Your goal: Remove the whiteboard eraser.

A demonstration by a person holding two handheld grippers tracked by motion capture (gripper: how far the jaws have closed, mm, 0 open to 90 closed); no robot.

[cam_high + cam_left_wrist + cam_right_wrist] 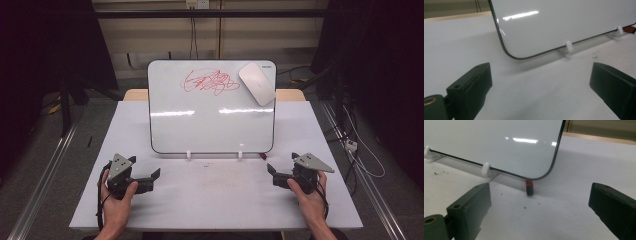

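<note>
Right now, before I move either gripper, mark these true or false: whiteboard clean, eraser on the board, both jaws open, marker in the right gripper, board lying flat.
1. The whiteboard is clean. False: a red scribble sits near its top.
2. The white eraser sits on the board's upper right corner. True.
3. The left gripper and the right gripper both have open jaws with nothing between them. True.
4. The right gripper holds the marker. False: the red and black marker lies on the table under the board's lower corner.
5. The board lies flat. False: it stands propped in two white clips.
</note>
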